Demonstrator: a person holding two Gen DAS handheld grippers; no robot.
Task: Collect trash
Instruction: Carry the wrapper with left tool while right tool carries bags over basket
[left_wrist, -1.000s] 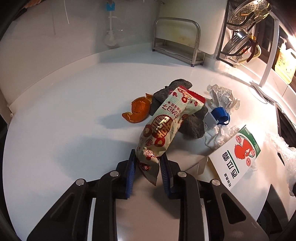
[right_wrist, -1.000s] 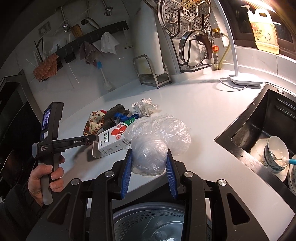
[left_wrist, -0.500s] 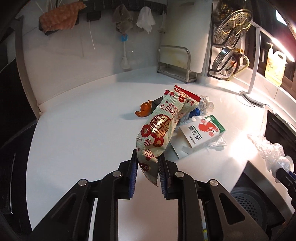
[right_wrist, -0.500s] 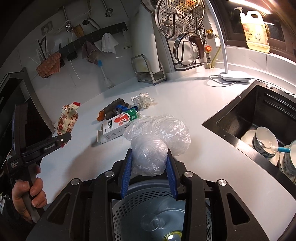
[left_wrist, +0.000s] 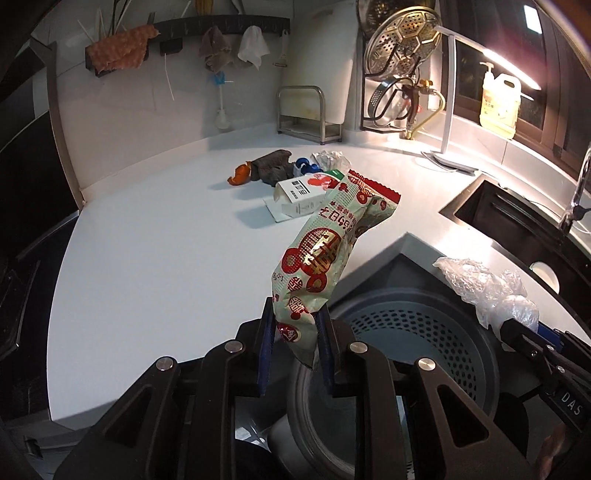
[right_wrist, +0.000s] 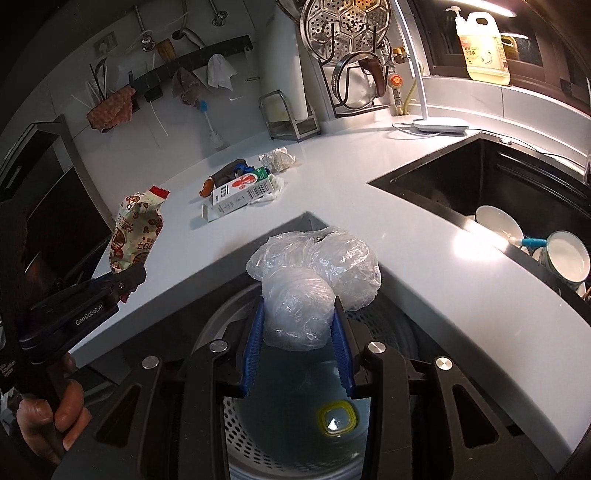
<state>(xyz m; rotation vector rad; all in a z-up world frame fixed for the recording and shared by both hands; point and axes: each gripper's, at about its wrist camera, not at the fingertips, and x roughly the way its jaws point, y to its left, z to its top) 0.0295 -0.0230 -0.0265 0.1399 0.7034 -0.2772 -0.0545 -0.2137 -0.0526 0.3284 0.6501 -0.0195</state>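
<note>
My left gripper is shut on the bottom of a pale green snack wrapper with red prints, held upright over the counter's front edge. The wrapper and left gripper also show at the left of the right wrist view. My right gripper is shut on a crumpled clear plastic bag, hanging above the round perforated grey bin. The bin sits below the counter corner. More trash lies farther back: a white carton, an orange peel, a dark lump, crumpled foil.
A black sink with white bowls lies to the right. At the back stand a metal rack, a steamer rack, a lamp and a soap jug. A hand grips the left tool's handle.
Both grippers pulled back from the trash pile toward the counter's front edge, each carrying its item. The bin has come into view beneath them, and the right gripper now hangs over it.
</note>
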